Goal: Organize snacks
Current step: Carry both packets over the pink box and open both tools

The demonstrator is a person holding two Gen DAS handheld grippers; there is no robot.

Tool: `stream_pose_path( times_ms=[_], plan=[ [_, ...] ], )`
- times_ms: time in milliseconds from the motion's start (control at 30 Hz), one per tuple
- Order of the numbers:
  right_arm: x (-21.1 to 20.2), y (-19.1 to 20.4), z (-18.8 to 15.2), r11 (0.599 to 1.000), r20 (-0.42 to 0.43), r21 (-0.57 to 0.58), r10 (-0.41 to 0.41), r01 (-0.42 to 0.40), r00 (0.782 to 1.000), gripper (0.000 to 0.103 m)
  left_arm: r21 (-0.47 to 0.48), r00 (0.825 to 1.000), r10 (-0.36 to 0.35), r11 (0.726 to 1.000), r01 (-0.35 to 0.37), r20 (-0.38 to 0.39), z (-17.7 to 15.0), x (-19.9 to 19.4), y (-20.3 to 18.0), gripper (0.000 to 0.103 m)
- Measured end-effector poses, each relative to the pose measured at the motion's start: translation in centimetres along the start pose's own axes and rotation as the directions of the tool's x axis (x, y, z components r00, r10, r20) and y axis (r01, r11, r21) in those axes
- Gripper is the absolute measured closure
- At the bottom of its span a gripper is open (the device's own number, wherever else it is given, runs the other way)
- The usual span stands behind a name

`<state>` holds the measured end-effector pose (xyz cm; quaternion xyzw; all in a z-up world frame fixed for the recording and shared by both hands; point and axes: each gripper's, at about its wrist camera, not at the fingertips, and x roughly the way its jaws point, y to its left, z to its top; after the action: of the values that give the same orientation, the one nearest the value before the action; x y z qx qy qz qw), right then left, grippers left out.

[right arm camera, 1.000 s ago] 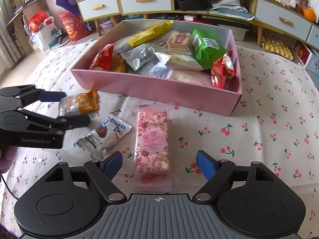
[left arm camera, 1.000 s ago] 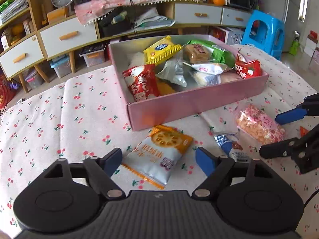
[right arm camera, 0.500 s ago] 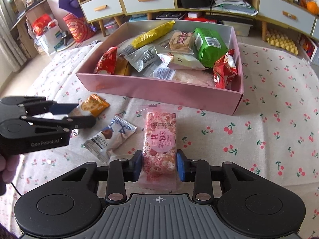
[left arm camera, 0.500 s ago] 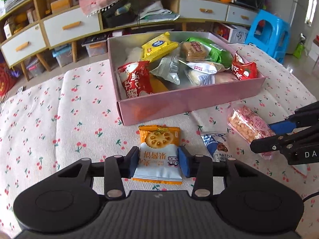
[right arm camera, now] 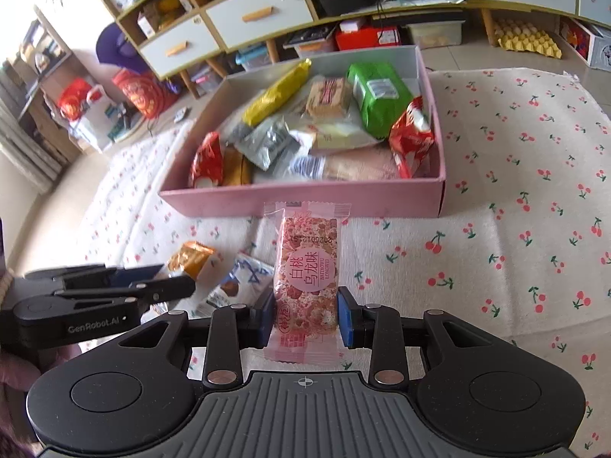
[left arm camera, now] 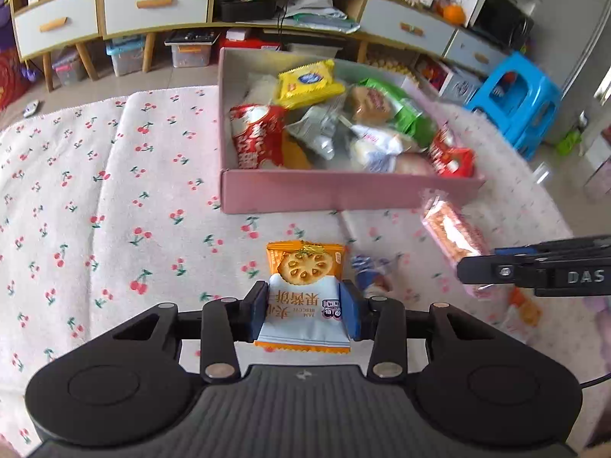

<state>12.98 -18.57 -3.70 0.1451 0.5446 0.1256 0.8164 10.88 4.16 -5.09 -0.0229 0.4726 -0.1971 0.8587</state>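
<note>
- Left wrist view: the left gripper (left arm camera: 304, 313) is seen from behind, and its two blue-padded jaws are clamped on the sides of a jam biscuit packet (left arm camera: 304, 297), orange at the top and pale blue below, with a round biscuit printed on it.
- The packet is held short of a pink cardboard box (left arm camera: 343, 192), which is set on a white cloth printed with red cherries (left arm camera: 114, 198).
- The box is filled with snacks: a red and white bag (left arm camera: 257, 135) at the near left corner, a yellow biscuit pack (left arm camera: 307, 82) at the back, a green pack (left arm camera: 404, 114) towards the right and a small red pack (left arm camera: 450, 154) at the near right corner.
- A blue truffle wrapper (left arm camera: 372, 273), blurred, is seen lying on the cloth just right of the held packet.
- At the right edge, the right gripper (left arm camera: 492, 269) is seen side-on, with a pink bar (left arm camera: 454, 229) gripped in it.
- Right wrist view: the right gripper (right arm camera: 306, 316) is closed on the lower part of a pink peach oolong bar in clear wrap (right arm camera: 307, 271), whose top end reaches the near wall of the pink box (right arm camera: 305, 198).
- The left gripper (right arm camera: 168, 286) is seen at the left, with the orange packet (right arm camera: 193, 257) in it and the truffle wrapper (right arm camera: 236, 282) lying on the cloth between the two grippers.
- Behind the cloth, white drawers with orange handles (right arm camera: 259, 13) and cluttered shelves are seen.
</note>
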Motion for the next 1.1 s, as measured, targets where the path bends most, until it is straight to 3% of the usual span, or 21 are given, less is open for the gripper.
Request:
stream_pose_path(
  times_ms=[333,600,833,967,1100],
  plan=[
    [-2.4,-0.9,1.4,0.995,0.116,0.084,0.047,-0.057,0.992,0.071,-0.002,0.994,-0.036,0.999,0.036,0.108,0.7,-1.6,-2.3,0.066],
    [-2.1,-2.1,3.0,0.983,0.182,0.164,0.053,-0.084,0.982,0.071,-0.011,0.983,0.026,1.0,-0.025,0.183,2.4,-1.7,-3.0,0.066],
    [-1.6,-3.3,4.8,0.968,0.265,0.221,0.059,-0.121,0.962,0.071,-0.054,0.976,0.047,0.998,-0.037,0.213,5.3,0.5,-3.1,0.066],
    [-1.0,-3.6,5.4,0.966,0.286,0.231,0.049,-0.118,0.957,0.071,-0.096,0.969,0.027,0.995,-0.003,0.247,5.9,1.8,-2.6,0.066],
    [-0.3,-3.7,5.8,0.971,0.292,0.217,0.034,-0.1,0.956,0.071,-0.074,0.968,0.054,0.997,-0.037,0.245,6.0,3.1,-2.2,0.066]
  ],
)
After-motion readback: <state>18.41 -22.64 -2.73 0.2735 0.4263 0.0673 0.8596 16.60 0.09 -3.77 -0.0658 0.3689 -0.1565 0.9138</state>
